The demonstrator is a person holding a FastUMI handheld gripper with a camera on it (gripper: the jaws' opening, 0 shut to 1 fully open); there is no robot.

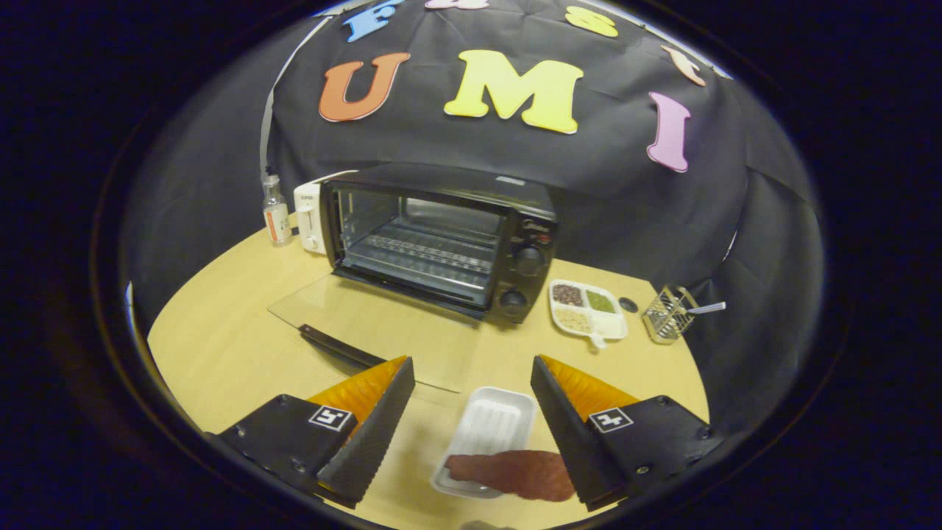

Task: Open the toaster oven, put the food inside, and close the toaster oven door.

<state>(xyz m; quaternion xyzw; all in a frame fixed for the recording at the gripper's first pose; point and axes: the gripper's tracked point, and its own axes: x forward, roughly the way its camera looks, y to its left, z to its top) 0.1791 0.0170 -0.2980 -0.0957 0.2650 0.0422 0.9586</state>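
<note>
At the upper left of the frame, a small clear bottle [275, 212] and a white appliance [310, 217] stand at the back of the wooden counter [221, 346], just beside the black toaster oven [441, 239], whose glass door [375, 324] lies folded down flat, leaving the wire rack inside bare. Lower centre, the gripper [472, 408] hangs with its fingers spread wide and released, grasping nothing; between them rests a white tray [489, 427] with a reddish-brown slab of food [515, 475] lying across its near end. To the right of the oven sit a divided dish of grains [589, 311] and a wire holder [668, 315]. The opening step appears complete; loading the food is in hand. The next move likely calls for lowering the fingers, closing on the tray or food, then carrying it forward onto the rack.
</note>
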